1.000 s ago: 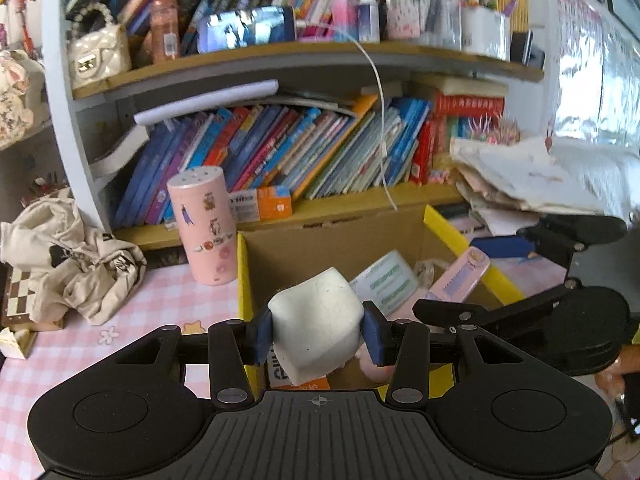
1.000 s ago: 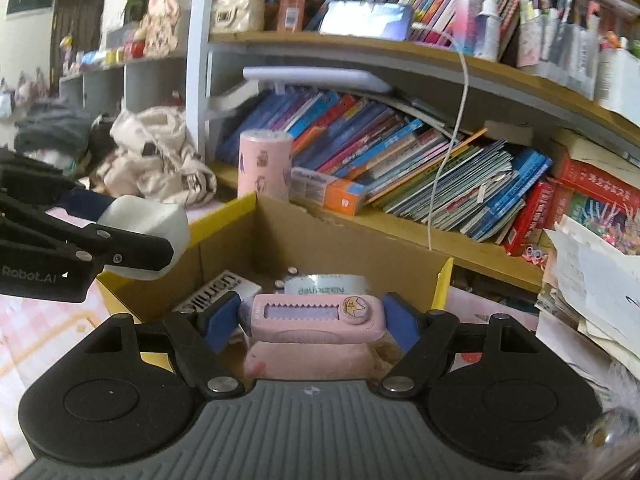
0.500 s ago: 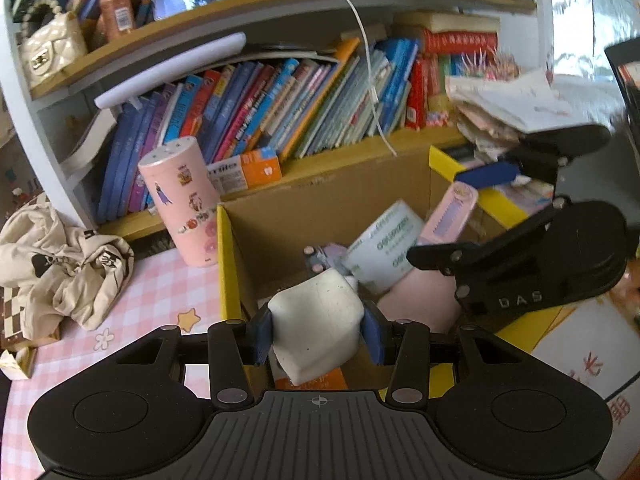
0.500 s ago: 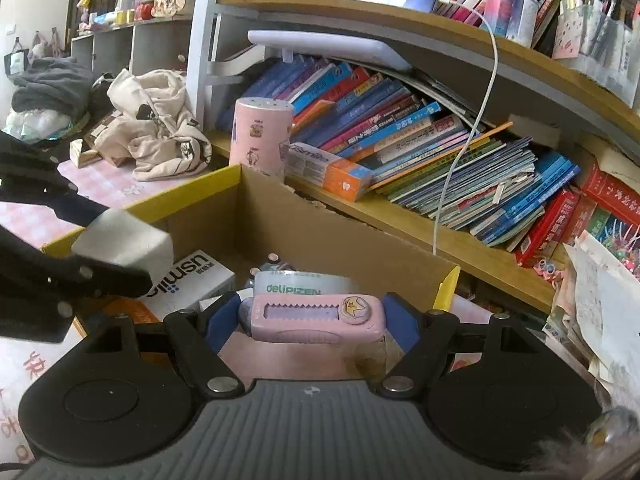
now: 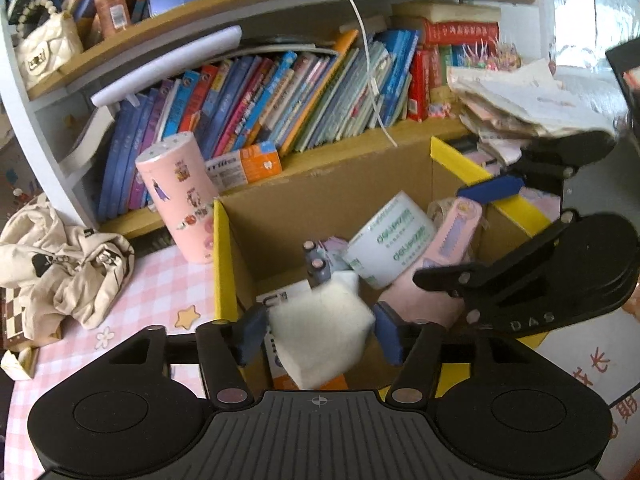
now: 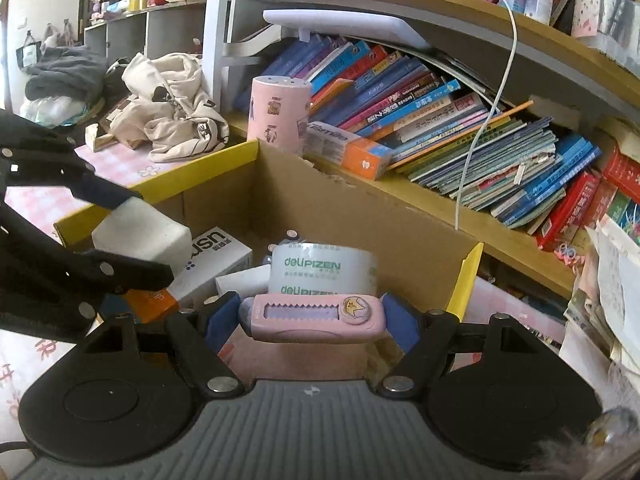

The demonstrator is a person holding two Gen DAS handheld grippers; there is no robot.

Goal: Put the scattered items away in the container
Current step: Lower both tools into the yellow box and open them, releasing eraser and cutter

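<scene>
White sponge block [image 5: 320,338], soft-edged and blurred, sits between the left tongs [image 5: 318,338], whose jaws are opening; pads look just clear of it, over the cardboard box [image 5: 328,196]. Right tongs [image 6: 312,320] clamp 1 pink utility knife [image 6: 316,318] w/ star sticker, also above the box. Inside: 1 tape roll [image 6: 322,268], 1 white carton [image 6: 218,254], 2 small capped tubes [image 5: 316,266], partly hidden. Pink canister [image 5: 178,196] stands on the bench just beside the box.
</scene>
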